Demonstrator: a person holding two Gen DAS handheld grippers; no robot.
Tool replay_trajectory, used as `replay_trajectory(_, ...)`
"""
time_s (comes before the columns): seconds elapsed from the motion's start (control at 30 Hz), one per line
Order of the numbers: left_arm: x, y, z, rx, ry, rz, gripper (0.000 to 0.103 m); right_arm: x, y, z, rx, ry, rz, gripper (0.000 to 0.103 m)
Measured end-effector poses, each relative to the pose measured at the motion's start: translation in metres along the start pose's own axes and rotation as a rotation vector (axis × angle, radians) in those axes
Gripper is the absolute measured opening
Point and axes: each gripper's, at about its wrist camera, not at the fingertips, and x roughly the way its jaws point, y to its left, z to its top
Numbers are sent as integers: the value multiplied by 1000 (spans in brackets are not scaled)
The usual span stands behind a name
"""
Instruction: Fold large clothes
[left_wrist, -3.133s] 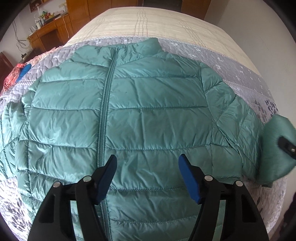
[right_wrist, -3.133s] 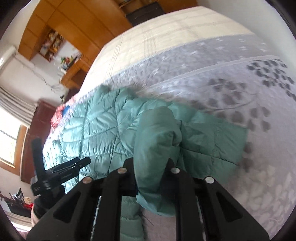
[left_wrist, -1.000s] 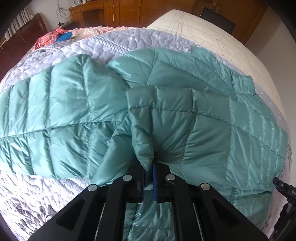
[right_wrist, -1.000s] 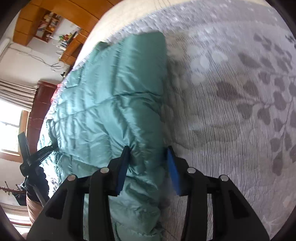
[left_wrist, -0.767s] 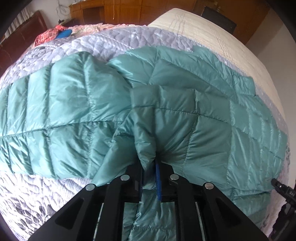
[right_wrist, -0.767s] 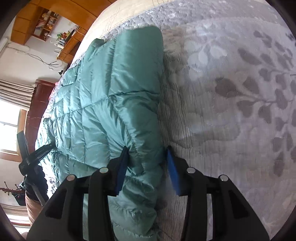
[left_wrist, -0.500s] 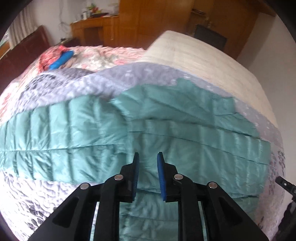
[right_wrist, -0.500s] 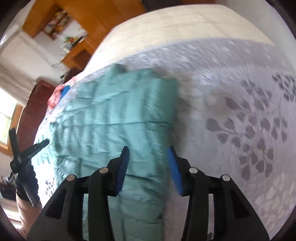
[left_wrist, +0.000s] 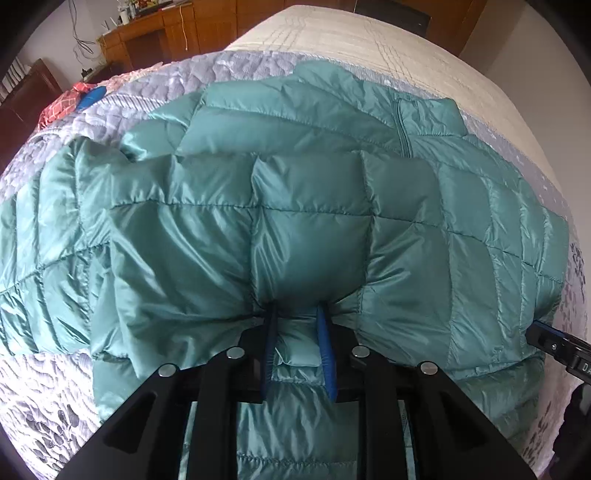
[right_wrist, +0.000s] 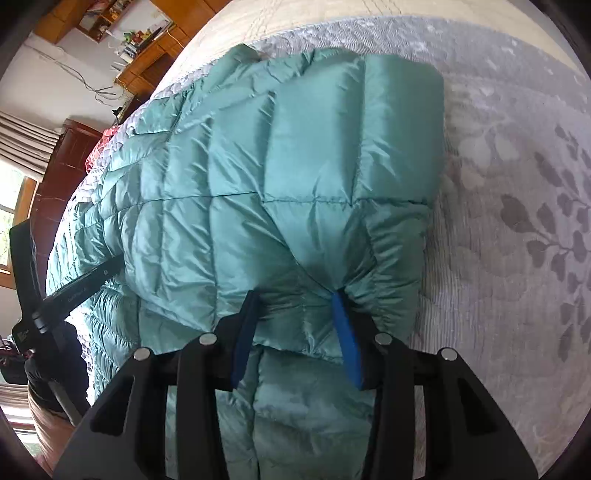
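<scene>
A teal quilted puffer jacket (left_wrist: 295, 206) lies on the bed with a sleeve folded across its body; its zip and collar show at the far right. My left gripper (left_wrist: 297, 314) is partly open, its blue pads pressed into the jacket with a bulge of fabric between them. In the right wrist view the same jacket (right_wrist: 280, 177) fills the left and middle. My right gripper (right_wrist: 295, 299) is open, its fingers straddling the jacket's edge with fabric bunched between them. Each gripper shows at the edge of the other's view, the right one (left_wrist: 554, 343) and the left one (right_wrist: 74, 291).
The jacket rests on a grey leaf-patterned quilt (right_wrist: 517, 221) over a cream bedspread (left_wrist: 351, 40). A red patterned cloth and a blue object (left_wrist: 88, 99) lie at the far left of the bed. Wooden cabinets (left_wrist: 166, 33) stand behind.
Both grippers have dropped back onto the jacket after lifting away half a second ago. The left jaws have widened and now press into the fabric. The right jaws stay open.
</scene>
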Motion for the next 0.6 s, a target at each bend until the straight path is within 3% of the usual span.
replay_trajectory(0.23, 8, -3, -9, 5, -15, -1, 23, 4, -2, 0, -14, -15, 4, 41)
replay_trajectory(0.4, -12, 7, -4, -24, -8, -20, 23, -17, 5, -1, 8, -30, 31, 45)
replay_trajectory(0.43, -26, 13, -5, -34, -33, -32, 26, -31, 9, -3, 1, -59, 47, 45)
replay_trajectory(0.5, -53, 27, -9, -57, -87, -42, 42, -54, 17, -7, -11, -102, 49, 45)
replay_trajectory(0.6, -94, 67, -24, -110, -160, -11, 54, -76, 20, -14, -12, -130, 37, 49)
